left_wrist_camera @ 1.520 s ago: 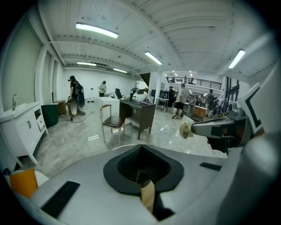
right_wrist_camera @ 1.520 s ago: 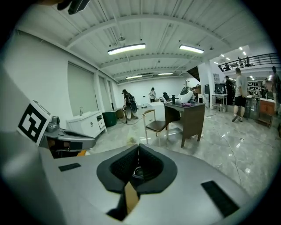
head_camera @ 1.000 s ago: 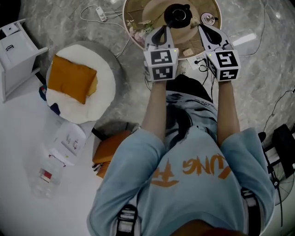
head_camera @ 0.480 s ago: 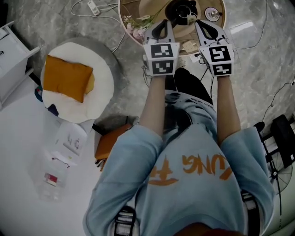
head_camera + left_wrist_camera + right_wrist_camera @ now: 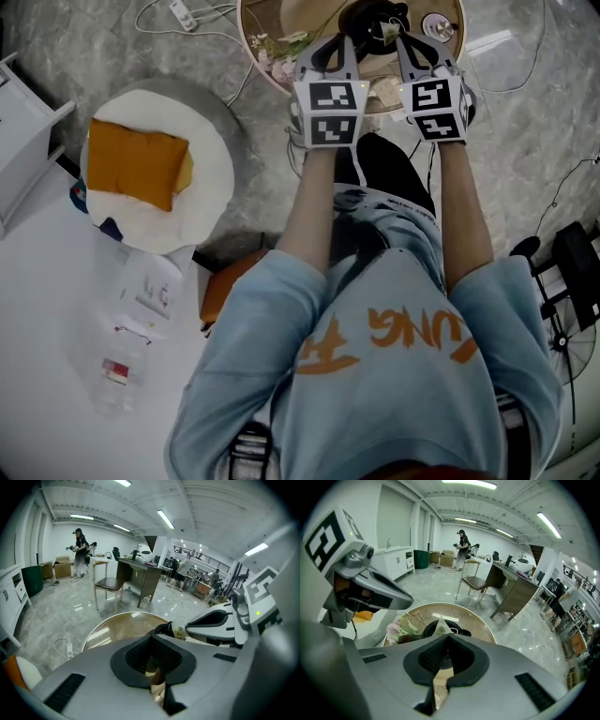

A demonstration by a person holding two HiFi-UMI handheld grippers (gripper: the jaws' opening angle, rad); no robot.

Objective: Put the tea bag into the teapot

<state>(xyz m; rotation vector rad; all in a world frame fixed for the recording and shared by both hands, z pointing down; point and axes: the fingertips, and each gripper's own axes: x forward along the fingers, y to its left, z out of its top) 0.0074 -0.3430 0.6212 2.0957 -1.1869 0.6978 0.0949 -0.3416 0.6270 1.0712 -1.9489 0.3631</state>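
The black teapot point(image 5: 373, 17) stands on the round wooden table point(image 5: 272, 23) at the top of the head view. My right gripper point(image 5: 401, 42) is shut on a pale pyramid tea bag point(image 5: 439, 626), which sticks out past its tips just in front of the teapot point(image 5: 457, 631). My left gripper point(image 5: 343, 41) is beside it on the left, jaws shut with nothing seen between them. Its tips point(image 5: 153, 637) point at the teapot point(image 5: 164, 629). Both grippers hover over the table's near edge, close together.
Dried flowers point(image 5: 279, 52) lie on the table's left side and a small round cup point(image 5: 439, 26) on its right. A white round seat with an orange cushion point(image 5: 136, 161) is at the left. Cables and a power strip point(image 5: 178, 11) run over the floor.
Both grippers have moved forward to the teapot, and the right one has closed in toward the left one. The tea bag stays in the right jaws.
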